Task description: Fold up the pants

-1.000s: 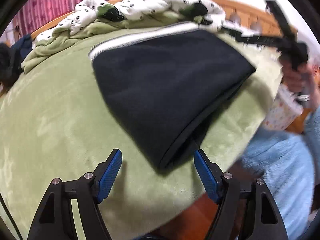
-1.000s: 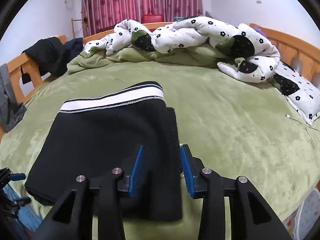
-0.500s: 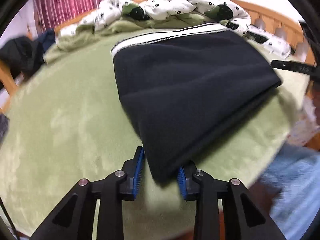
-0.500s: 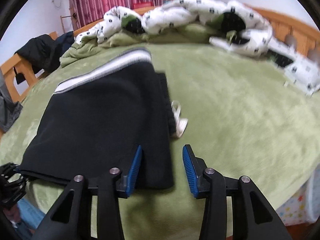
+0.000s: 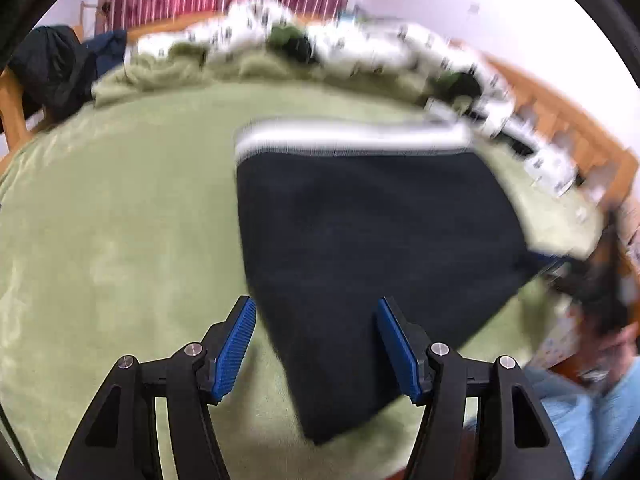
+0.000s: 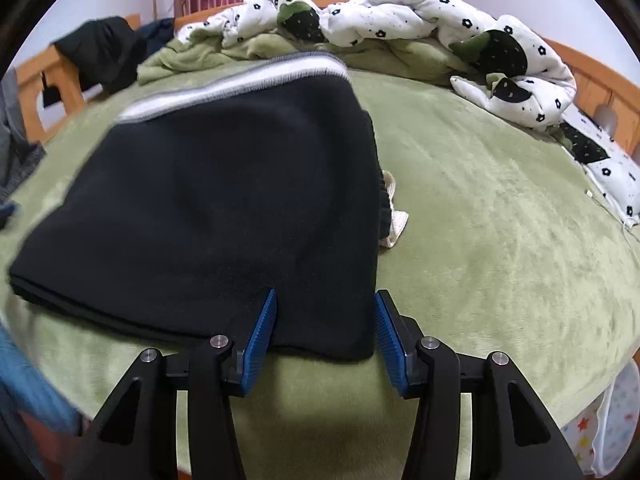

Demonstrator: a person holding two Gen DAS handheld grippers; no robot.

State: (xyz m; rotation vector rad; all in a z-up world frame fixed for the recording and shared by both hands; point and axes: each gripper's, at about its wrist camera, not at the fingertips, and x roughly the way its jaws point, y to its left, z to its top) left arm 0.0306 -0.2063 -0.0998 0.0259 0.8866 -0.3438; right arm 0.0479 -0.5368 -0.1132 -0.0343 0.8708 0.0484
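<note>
1. Left wrist view, blurred: the left tongs (image 5: pixel 316 344) are opening, pads clear of the cloth; a corner of the folded black pants (image 5: pixel 372 240) lies between them on the green bed (image 5: pixel 120 220). Only here, far right, the right tongs (image 5: pixel 600 280) show dimly.
2. Right wrist view, sharp: the right tongs (image 6: pixel 325 332) are opening around the pants' (image 6: pixel 224 200) near corner, not pinching. Only here, a pale cord end (image 6: pixel 394 220) lies beyond the right pad.
</note>
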